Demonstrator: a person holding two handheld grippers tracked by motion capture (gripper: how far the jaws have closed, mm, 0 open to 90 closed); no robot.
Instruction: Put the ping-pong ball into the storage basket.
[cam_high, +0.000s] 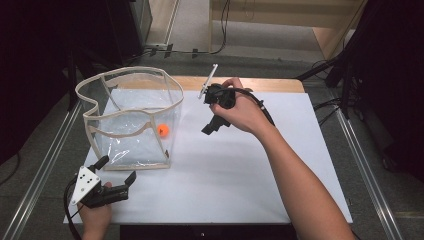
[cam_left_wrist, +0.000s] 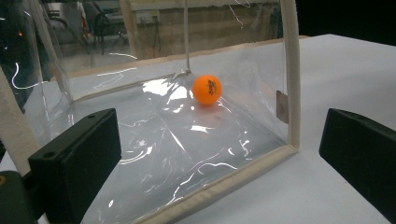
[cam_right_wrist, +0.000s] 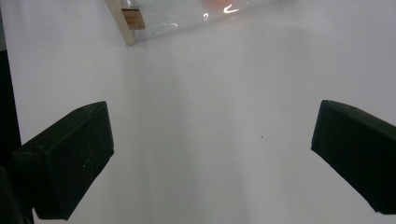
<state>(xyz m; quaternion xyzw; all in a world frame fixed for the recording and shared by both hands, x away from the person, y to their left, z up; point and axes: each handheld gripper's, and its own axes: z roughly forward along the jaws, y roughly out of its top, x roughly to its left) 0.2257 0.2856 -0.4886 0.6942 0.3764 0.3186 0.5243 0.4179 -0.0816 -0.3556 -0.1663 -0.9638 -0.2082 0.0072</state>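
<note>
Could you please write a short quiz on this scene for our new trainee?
1. Where does the small orange ball lie?
2. True or false: the right gripper is clamped on the rim of the clear plastic bag with cream fabric edging.
3. Which gripper is nearer the bag's front bottom edge: A) left gripper B) right gripper?

Key
1. Inside the clear bag, on its floor, towards the corner nearest the right gripper.
2. False: its jaws stand wide open, holding nothing, above the white table cover beside the bag.
3. A; its jaws are open too, facing the bag's front wall.
</note>
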